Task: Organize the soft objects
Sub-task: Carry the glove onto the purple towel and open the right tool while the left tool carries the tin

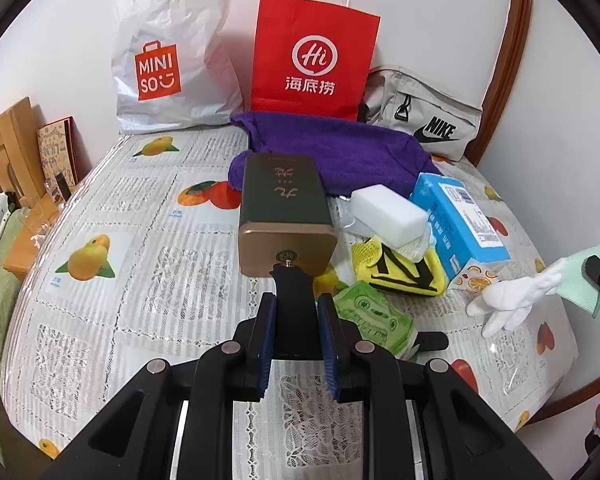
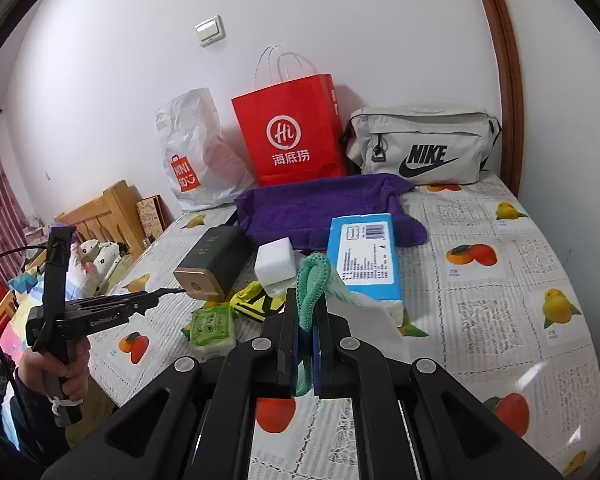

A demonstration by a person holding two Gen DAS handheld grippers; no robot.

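left hand-held gripper [image 1: 296, 312] parted, facing tin box [image 1: 286, 216]

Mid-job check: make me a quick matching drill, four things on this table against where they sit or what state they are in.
Things:
1. red paper bag
2. purple towel
3. green cloth
4. white sponge block

Places or states:
A. pinched in the right tool
B. standing upright against the wall
C. spread flat in front of the bags
D. lying beside the blue tissue pack

Pairs: 1-B, 2-C, 3-A, 4-D
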